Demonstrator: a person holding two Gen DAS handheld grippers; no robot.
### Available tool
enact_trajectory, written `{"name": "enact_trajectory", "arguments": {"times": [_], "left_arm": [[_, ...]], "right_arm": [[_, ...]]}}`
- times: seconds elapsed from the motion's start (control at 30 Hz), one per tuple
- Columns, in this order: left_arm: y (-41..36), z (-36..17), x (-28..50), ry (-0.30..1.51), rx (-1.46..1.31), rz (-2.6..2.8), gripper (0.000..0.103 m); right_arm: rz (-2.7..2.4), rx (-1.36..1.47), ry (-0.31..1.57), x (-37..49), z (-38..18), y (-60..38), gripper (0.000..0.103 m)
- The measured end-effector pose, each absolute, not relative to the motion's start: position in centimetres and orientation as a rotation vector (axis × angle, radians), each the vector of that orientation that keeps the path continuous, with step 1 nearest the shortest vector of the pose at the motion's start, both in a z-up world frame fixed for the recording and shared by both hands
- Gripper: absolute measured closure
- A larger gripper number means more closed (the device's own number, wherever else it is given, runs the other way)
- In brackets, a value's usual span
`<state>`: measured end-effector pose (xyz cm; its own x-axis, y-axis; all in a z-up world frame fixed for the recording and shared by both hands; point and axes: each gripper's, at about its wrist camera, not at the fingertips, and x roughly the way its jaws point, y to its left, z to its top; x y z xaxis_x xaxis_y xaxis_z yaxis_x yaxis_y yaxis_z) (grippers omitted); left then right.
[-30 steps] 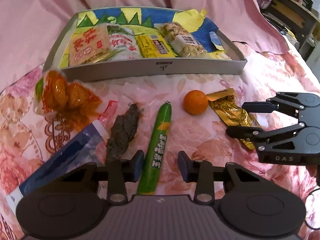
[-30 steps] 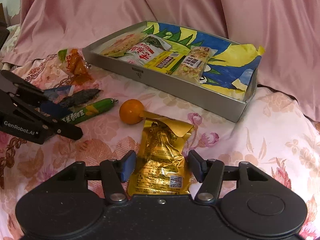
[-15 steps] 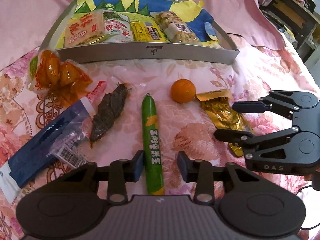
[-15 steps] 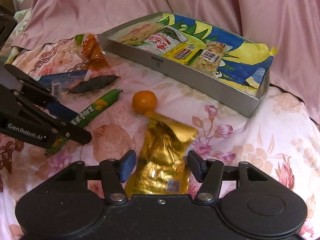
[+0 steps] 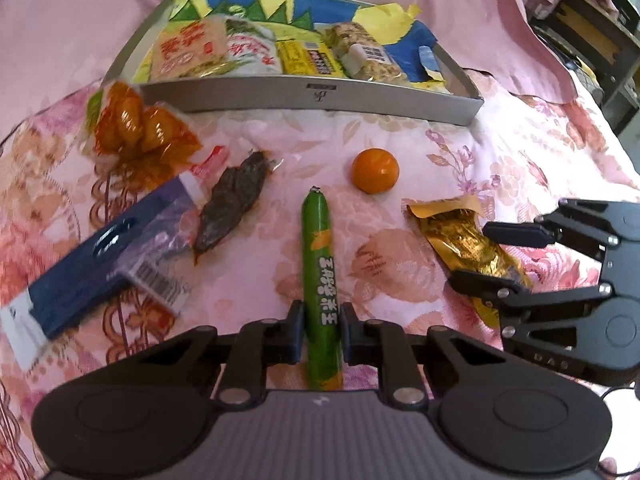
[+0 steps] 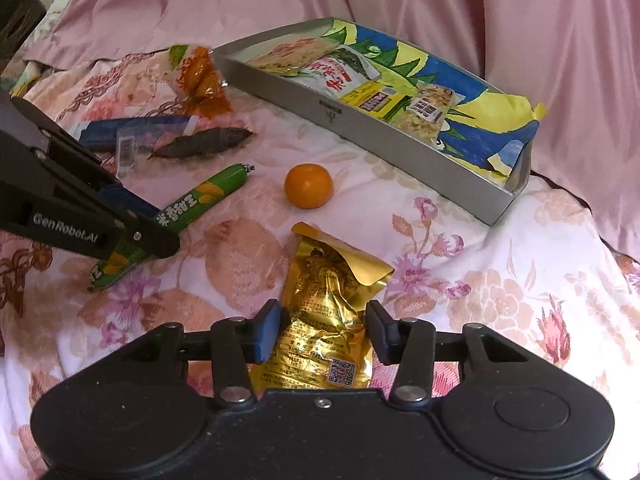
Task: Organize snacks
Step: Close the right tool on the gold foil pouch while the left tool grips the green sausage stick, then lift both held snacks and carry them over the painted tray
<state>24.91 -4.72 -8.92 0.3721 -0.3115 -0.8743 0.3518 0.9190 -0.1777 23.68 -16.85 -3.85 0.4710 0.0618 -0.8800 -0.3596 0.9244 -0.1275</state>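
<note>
Left wrist view: fingers (image 5: 320,334) have just clamped the green sausage (image 5: 320,272); right fingers (image 6: 324,330) closing around the gold pouch (image 6: 326,320).

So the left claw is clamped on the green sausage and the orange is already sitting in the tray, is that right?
Not quite. The left claw is clamped on the green sausage, but the orange is not in the tray; it lies on the flowered cloth in front of it, as the left wrist view shows.

Bare bedspread (image 5: 320,136) lies open between the tray's near wall (image 5: 312,96) and the orange (image 5: 375,171). Toward the bed's left side an orange pouch (image 5: 132,124), blue packet (image 5: 100,256) and dark snack (image 5: 236,200) crowd the way. The tray's right end (image 6: 480,160) has free floor beside four packs.
</note>
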Motion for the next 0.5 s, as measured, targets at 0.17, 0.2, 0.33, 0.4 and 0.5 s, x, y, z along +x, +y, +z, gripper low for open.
{"name": "enact_trajectory", "arguments": {"times": [0.17, 0.2, 0.33, 0.4, 0.5], "left_arm": [[-5.0, -8.3, 24.0, 1.086, 0.016, -0.394, 0.084], [-5.2, -8.1, 23.9, 1.078, 0.016, -0.393, 0.084], [-5.0, -7.5, 23.8, 1.048, -0.020, -0.398, 0.084], [-4.9, -7.3, 24.0, 1.030, -0.038, -0.393, 0.084], [-4.4, -6.9, 24.1, 1.009, -0.071, -0.385, 0.084]], "right_arm": [[0.260, -0.375, 1.043, 22.5, -4.1, -15.8, 0.055], [0.260, -0.393, 1.033, 22.3, -4.1, -15.6, 0.055], [0.242, -0.455, 0.987, 21.6, -4.0, -14.8, 0.056], [0.232, -0.517, 0.949, 21.2, -3.9, -14.2, 0.057], [0.216, -0.567, 0.907, 21.0, -3.7, -13.9, 0.057]]}}
